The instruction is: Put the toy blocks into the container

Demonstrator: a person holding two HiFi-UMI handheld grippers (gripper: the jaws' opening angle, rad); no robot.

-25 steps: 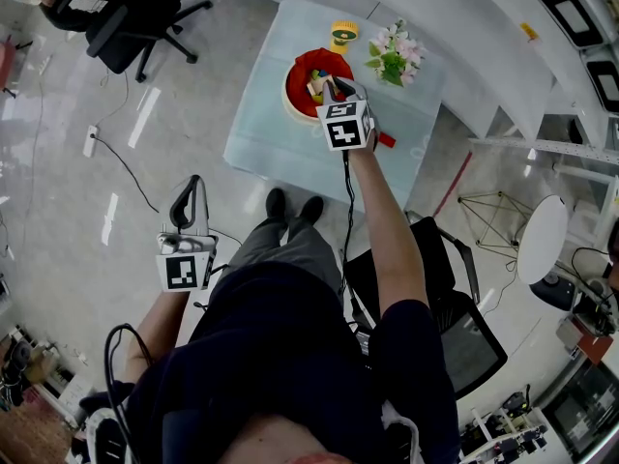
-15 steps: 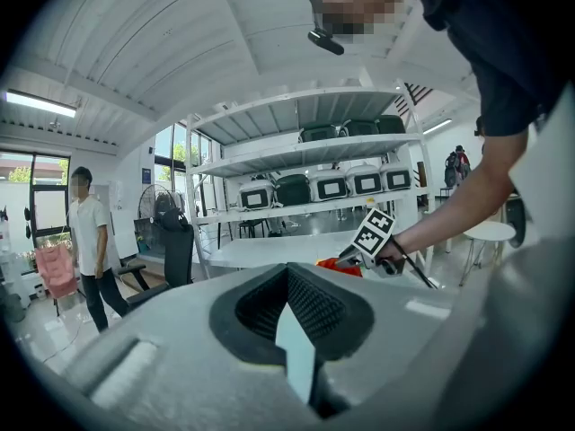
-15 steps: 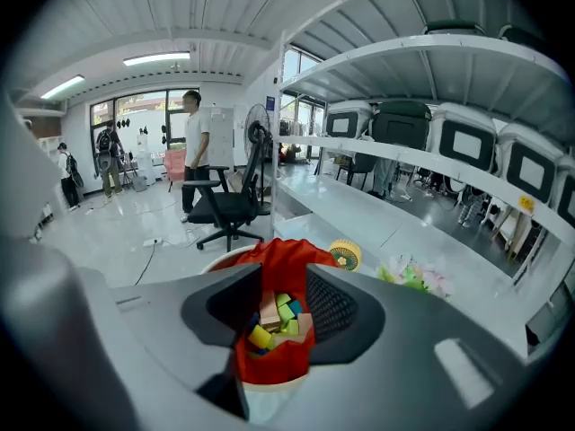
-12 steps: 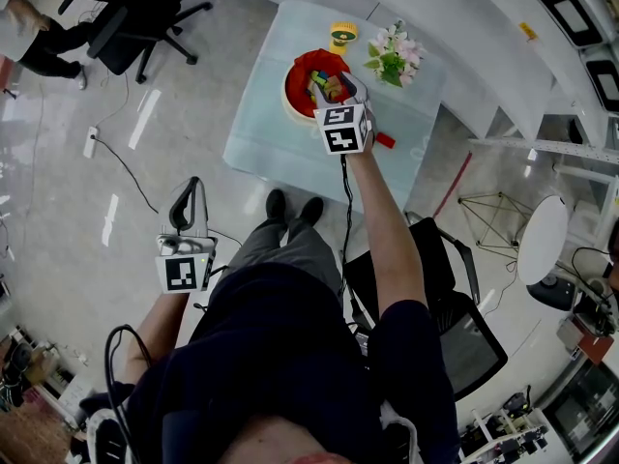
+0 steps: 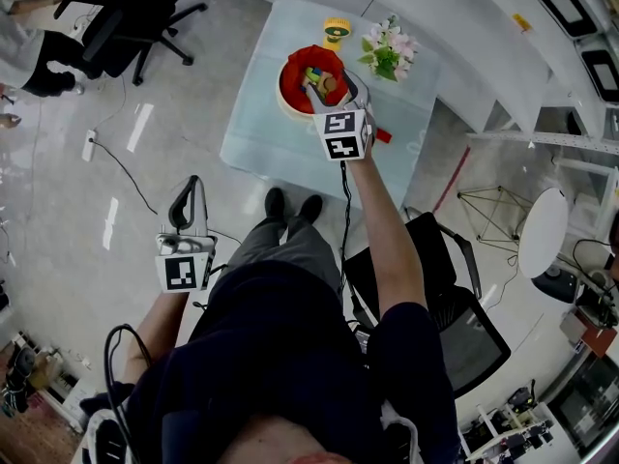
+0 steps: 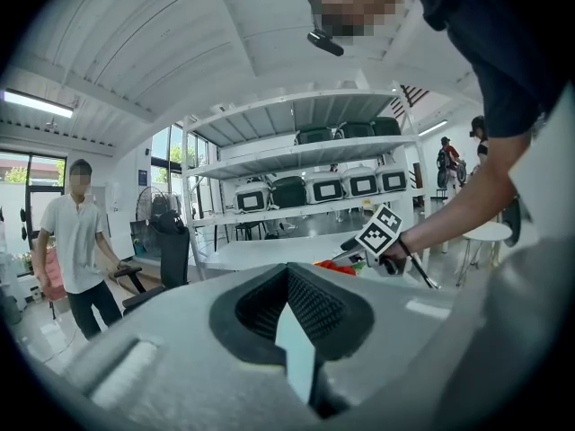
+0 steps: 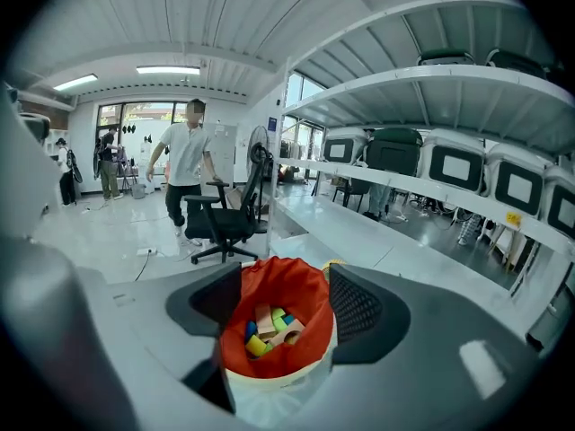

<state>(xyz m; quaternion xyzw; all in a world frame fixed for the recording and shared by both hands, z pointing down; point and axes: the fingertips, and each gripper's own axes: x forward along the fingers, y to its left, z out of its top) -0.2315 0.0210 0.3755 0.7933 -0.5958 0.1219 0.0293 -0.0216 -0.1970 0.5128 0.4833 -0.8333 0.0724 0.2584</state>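
A white basket with a red lining [image 5: 287, 77] stands on the pale table [image 5: 261, 138] and holds several coloured toy blocks [image 5: 317, 78]. My right gripper [image 5: 337, 89] hovers over its near rim. Its jaws have just been opening and now stand open with nothing gripped. In the right gripper view the basket [image 7: 301, 285] and its blocks [image 7: 268, 327] show below, between the spread jaws of that gripper [image 7: 284, 296]. One red block [image 5: 384, 136] lies on the table beside my right hand. My left gripper [image 5: 190, 191] hangs low at my left side, shut and empty [image 6: 292, 317].
A yellow object [image 5: 337, 31] and a pot of flowers [image 5: 389, 52] stand at the table's far edge. A black office chair [image 5: 135, 13] and a person [image 5: 34, 61] are at the far left. Another chair [image 5: 455, 307] is behind my right arm.
My right gripper has lifted slightly back from the basket and its jaws have spread. More of the blocks inside now show. The person at the far left has walked on.
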